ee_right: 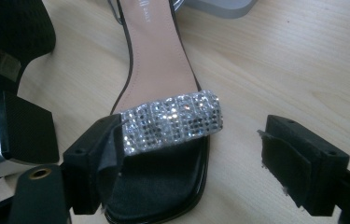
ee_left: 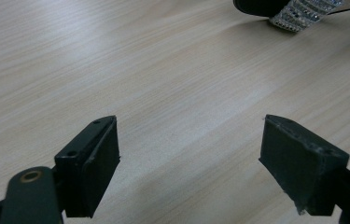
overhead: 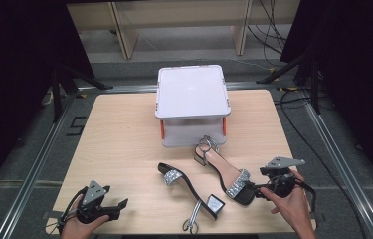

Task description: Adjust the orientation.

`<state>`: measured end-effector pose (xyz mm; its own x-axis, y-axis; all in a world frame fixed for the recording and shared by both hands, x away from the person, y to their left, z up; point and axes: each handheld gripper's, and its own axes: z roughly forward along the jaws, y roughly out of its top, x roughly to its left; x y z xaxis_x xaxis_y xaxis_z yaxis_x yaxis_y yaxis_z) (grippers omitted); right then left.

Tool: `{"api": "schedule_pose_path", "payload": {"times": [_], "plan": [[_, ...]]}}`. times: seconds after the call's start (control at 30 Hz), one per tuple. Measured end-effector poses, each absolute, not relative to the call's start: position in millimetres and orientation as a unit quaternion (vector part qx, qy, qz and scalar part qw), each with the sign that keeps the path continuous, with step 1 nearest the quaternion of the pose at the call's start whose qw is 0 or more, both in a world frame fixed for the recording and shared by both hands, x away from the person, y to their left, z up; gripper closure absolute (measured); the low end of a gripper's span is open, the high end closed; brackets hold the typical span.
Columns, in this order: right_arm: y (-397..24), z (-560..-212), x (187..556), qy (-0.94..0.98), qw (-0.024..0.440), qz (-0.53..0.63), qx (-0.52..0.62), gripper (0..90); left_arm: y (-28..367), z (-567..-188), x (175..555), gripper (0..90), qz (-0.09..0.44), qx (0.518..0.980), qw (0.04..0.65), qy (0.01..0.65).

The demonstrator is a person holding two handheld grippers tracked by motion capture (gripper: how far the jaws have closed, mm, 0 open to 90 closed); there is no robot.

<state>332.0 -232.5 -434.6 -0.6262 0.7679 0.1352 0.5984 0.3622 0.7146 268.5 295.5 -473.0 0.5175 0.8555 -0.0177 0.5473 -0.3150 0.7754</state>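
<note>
Two black sandals with rhinestone straps lie on the wooden table point(overhead: 119, 139). One sandal point(overhead: 222, 171) stands upright, pink insole showing, toe toward my right gripper point(overhead: 259, 189). In the right gripper view its toe and strap point(ee_right: 170, 120) lie between the jaws of the right gripper point(ee_right: 189, 163), which is open: the left jaw is against the sandal's side and the right jaw stands clear. The other sandal point(overhead: 186, 184) lies tipped over, its silver block heel point(overhead: 216, 204) near the front edge. My left gripper point(overhead: 118, 205) is open over bare wood point(ee_left: 189, 158), with nothing between its jaws.
A white lidded box point(overhead: 192, 92) with orange latches stands at the back middle of the table, just behind the upright sandal's heel. The tipped sandal's block heel point(ee_right: 11, 135) sits close to the left of my right gripper. Black stands flank the table.
</note>
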Motion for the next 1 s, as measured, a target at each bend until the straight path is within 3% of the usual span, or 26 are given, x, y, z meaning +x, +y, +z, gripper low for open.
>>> {"api": "schedule_pose_path", "payload": {"times": [0.57, 0.7, 0.77, 1.0], "plan": [[-188.3, -434.6, 329.1, 0.834, 0.102, 0.347, 0.417, 16.6, 295.3, -473.2, 268.9, 19.3, 0.207, 0.791, 0.366, 0.445], [-179.4, -437.9, 332.9, 0.843, 0.128, 0.319, 0.414, 16.4, 295.3, -473.4, 269.2, 19.3, 0.206, 0.791, 0.368, 0.444], [-172.6, -439.4, 334.3, 0.849, 0.170, 0.289, 0.408, 16.2, 295.4, -473.7, 269.2, 19.3, 0.205, 0.792, 0.365, 0.444], [-173.4, -445.3, 335.4, 0.859, 0.173, 0.248, 0.414, 16.8, 295.8, -473.2, 269.0, 19.3, 0.208, 0.793, 0.363, 0.442]]}}
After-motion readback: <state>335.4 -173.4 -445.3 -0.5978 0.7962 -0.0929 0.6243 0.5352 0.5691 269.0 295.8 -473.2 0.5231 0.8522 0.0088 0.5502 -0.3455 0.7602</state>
